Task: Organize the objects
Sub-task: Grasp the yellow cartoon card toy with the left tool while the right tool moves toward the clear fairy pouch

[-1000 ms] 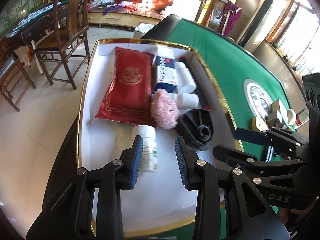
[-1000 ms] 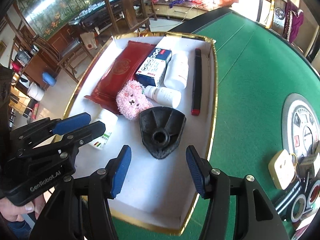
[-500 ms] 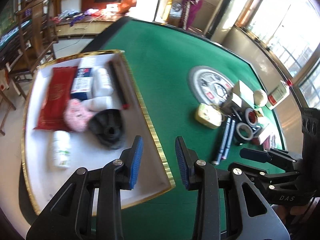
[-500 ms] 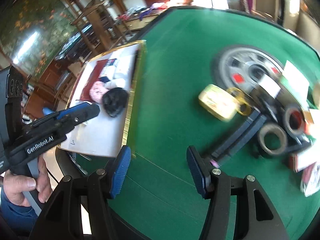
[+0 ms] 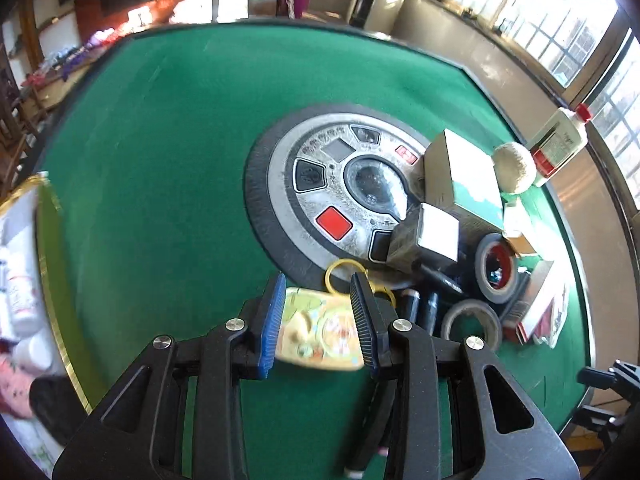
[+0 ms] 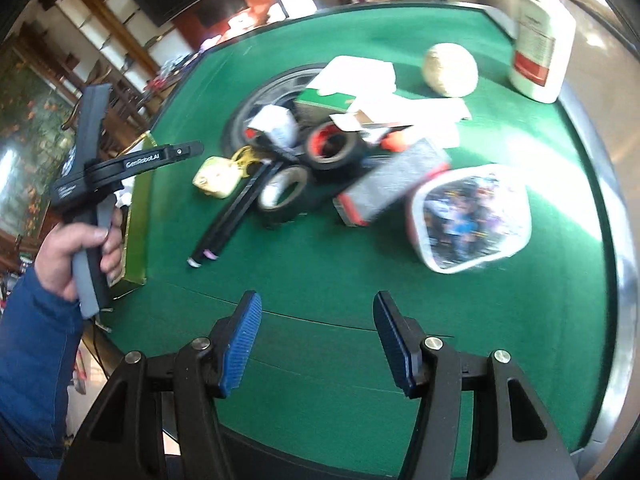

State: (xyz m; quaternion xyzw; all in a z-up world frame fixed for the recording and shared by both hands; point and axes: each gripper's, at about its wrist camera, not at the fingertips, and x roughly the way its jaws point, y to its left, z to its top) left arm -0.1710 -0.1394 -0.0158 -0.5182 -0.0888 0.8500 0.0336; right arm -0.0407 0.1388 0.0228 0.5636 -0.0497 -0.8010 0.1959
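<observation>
Attention has swung from the gold-rimmed tray (image 5: 60, 344), which a second ago filled both wrist views, to the heap of loose things on the green table (image 5: 160, 152); the tray now shows only at the far left edge of the left wrist view, with its bottles and pink plush still in it. That shift suggests one item has been dealt with and the next pick is being chosen. The left gripper (image 5: 318, 320) hangs over the yellow patterned tin (image 5: 320, 332) that lies just near of the round silver hub (image 5: 344, 192). Its jaws are parted and empty; the tin shows between them from above, but in the right wrist view the tool stands well clear of it, so it is not gripped. The right gripper (image 6: 318, 344) is likewise released, with only bare felt between its blue pads, near the front edge of the table. Beyond it lie the clear-lidded box (image 6: 468, 220), a grey block with red ends (image 6: 392, 184), two tape rolls (image 6: 308, 168), dark pens (image 6: 232, 216), a ball of twine (image 6: 450, 70) and a white bottle (image 6: 540, 36) at the far right. Judging by where the left tool points, the tin looks the likely next target, though the view is blurred.
</observation>
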